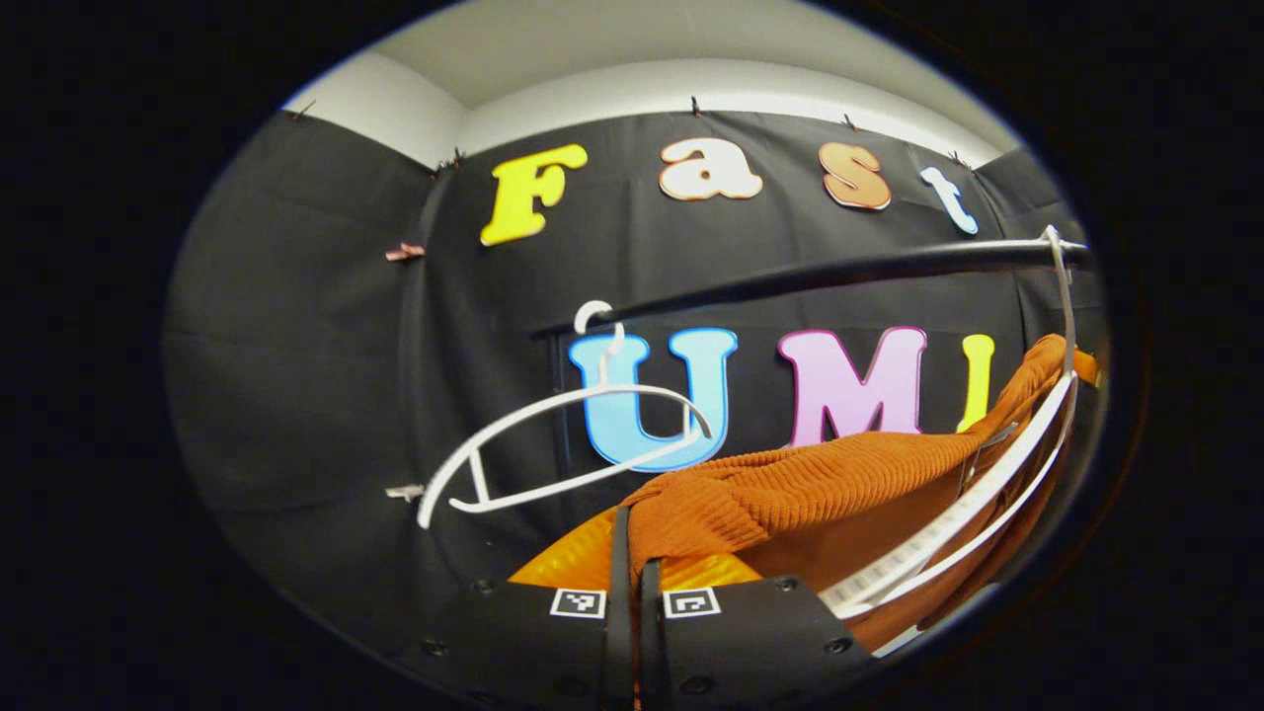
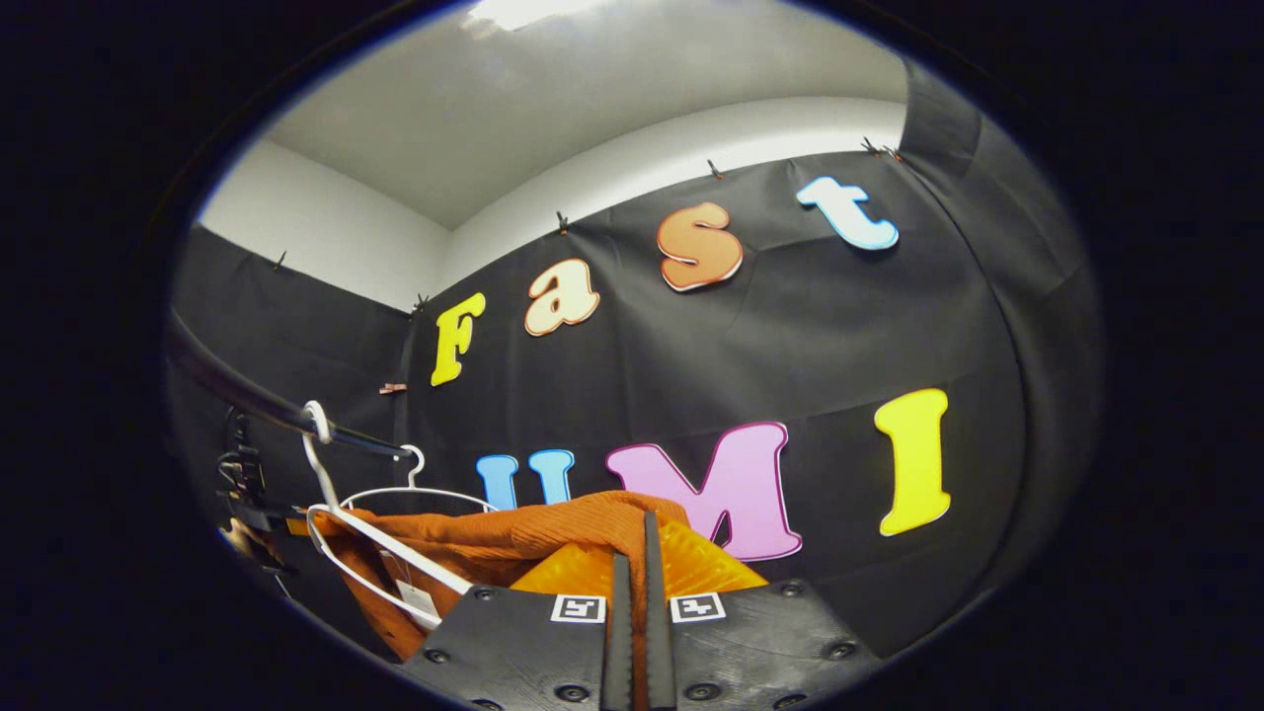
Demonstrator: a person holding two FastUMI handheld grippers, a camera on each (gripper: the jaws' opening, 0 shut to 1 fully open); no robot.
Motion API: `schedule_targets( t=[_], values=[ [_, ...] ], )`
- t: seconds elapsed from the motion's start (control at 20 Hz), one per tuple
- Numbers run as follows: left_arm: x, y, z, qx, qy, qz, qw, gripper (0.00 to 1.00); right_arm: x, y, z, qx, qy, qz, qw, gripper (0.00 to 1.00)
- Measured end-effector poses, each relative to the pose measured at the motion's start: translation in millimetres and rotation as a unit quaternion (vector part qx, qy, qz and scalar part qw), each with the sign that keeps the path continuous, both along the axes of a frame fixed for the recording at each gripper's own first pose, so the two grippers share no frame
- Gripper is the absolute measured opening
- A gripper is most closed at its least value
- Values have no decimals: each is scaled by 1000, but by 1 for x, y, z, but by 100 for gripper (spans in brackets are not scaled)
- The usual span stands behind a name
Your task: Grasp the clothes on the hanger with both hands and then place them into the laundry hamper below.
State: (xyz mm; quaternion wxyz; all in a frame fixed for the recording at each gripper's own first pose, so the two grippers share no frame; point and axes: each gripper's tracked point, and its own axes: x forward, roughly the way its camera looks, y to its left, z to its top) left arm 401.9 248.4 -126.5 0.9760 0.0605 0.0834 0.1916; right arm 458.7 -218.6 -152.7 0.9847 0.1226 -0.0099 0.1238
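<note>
Two tongs each pinch one orange sweater; two white hangers.

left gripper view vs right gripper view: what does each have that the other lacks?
Left gripper view: the empty hanger in full outline. Right gripper view: a bright ceiling patch and a white tag by the sweater. Shared: the rod and the orange sweater, pinched by the left gripper and the right gripper.

Two white hangers: one bare hanger, one loaded hanger. One orange knit garment. One black rail. Two hand-held grippers: left hand-held gripper, right hand-held gripper.
</note>
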Motion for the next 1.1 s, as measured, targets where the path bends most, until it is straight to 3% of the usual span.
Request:
schedule_targets(
  t=[0.15, 0.3, 0.65, 0.85, 1.1],
  values=[
    [1, 2, -27, -29, 2, -18, 999, 7, 5, -3, -38, 5, 38, 4, 999, 9],
    [-20, 12, -69, -90, 15, -6, 996, 7, -1, 8, -69, 52, 62, 20, 996, 9],
    [-63, -1, -144, -114, 78, 38, 990, 7, -39, 1, -161, -11, 161, -23, 987, 10],
    [-89, -22, -162, -143, 89, 61, 984, 7, -70, 13, -171, -33, 184, -22, 982, 9],
    [-112, -76, -171, -161, 111, 38, 980, 7, -109, 51, -164, -40, 193, 13, 980, 10]
  ],
)
